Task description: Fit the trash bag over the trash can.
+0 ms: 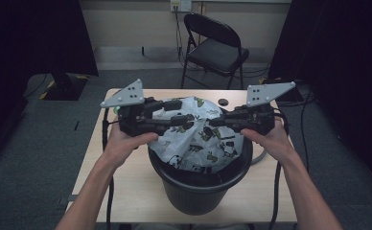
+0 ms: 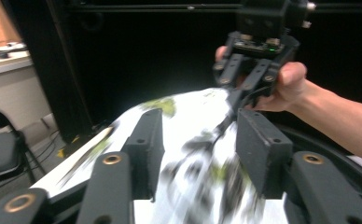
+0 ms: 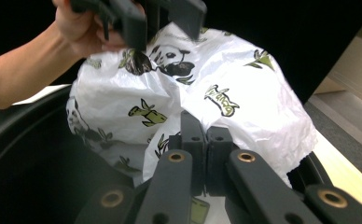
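Black bucket point(image 1: 198, 184) standing on the wooden desk point(image 1: 126, 187) near its front edge, holding a white plastic bag point(image 1: 198, 136) printed with pandas and green leaves, the bag bulging up above the rim. At left, left tool point(image 1: 186, 119) over the bag's top, jaws parted in the left gripper view point(image 2: 195, 144) with bag film lying between them, blurred there, so no telling whether pinched. At right, right tool point(image 1: 215, 121) with jaws pressed together in its own view point(image 3: 205, 140), clamped on a fold of the bag. Bucket's inside mostly hidden by the bag; lower bag dark and hard to make out. Folding chair point(image 1: 215, 45) beyond the desk.
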`<state>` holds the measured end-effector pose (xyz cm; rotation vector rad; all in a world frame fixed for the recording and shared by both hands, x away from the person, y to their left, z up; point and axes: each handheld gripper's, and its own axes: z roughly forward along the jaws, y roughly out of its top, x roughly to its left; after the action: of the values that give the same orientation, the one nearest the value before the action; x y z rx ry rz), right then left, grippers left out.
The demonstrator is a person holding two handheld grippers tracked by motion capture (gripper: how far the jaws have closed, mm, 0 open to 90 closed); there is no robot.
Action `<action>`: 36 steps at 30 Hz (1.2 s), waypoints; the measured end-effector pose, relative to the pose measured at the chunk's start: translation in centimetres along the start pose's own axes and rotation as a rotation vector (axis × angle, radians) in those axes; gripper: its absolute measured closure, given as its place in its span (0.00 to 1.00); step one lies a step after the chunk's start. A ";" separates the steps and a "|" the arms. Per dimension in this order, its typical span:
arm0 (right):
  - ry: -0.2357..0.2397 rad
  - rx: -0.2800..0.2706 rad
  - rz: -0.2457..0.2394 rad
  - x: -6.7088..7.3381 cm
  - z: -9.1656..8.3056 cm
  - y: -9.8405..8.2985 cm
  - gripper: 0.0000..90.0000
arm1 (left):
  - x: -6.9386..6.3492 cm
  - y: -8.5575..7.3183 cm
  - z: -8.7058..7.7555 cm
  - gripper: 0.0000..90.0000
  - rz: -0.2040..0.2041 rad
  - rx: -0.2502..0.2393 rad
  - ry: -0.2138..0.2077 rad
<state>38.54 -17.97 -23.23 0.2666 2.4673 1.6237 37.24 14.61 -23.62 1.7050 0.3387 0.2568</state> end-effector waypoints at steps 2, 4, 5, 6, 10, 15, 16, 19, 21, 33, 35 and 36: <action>-0.008 -0.003 0.015 -0.2 -0.5 -0.7 0.99 | 0.8 -0.8 -1.1 0.50 -0.025 0.003 0.033; -0.006 -0.006 0.028 -0.3 -0.8 -1.4 0.99 | 1.6 -1.9 -2.1 0.45 -0.069 -0.018 0.067; -0.015 -0.005 0.033 -0.5 -1.0 -1.7 0.99 | 2.0 -2.4 -2.6 0.43 -0.090 -0.020 0.084; -0.018 -0.008 0.043 -0.6 -1.1 -2.0 0.99 | 2.4 -2.9 -2.9 0.40 -0.109 -0.026 0.103; -0.019 -0.007 0.058 -0.9 -1.2 -2.7 0.99 | 3.7 -4.6 -3.4 0.31 -0.174 -0.010 0.105; -0.015 -0.008 0.059 -0.9 -0.7 -2.8 0.96 | 4.3 -5.6 -2.2 0.45 -0.214 0.018 0.039; -0.016 -0.009 0.059 -0.9 -0.6 -2.7 0.96 | 4.1 -5.6 -1.9 0.57 -0.203 0.021 0.034; -0.013 -0.014 0.058 -0.9 -0.6 -2.6 0.92 | 3.7 -5.3 -1.6 0.76 -0.153 0.059 0.082; -0.011 -0.007 0.055 -0.9 -0.6 -2.6 0.91 | 3.8 -5.2 -1.8 0.89 -0.154 0.055 0.084; -0.067 -0.060 0.100 -1.0 -2.3 -1.6 0.42 | 1.9 -2.5 -2.0 1.00 -0.042 0.020 0.068; -0.080 -0.076 0.096 -0.8 -2.8 -0.8 0.36 | 1.4 -2.0 -1.3 1.00 -0.011 0.052 0.071; -0.080 -0.076 0.096 -0.8 -2.8 -0.8 0.36 | 1.4 -2.0 -1.3 1.00 -0.011 0.052 0.071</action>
<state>38.58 -21.02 -22.84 0.4365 2.3617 1.7046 37.88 16.56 -25.45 1.7474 0.4101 0.3034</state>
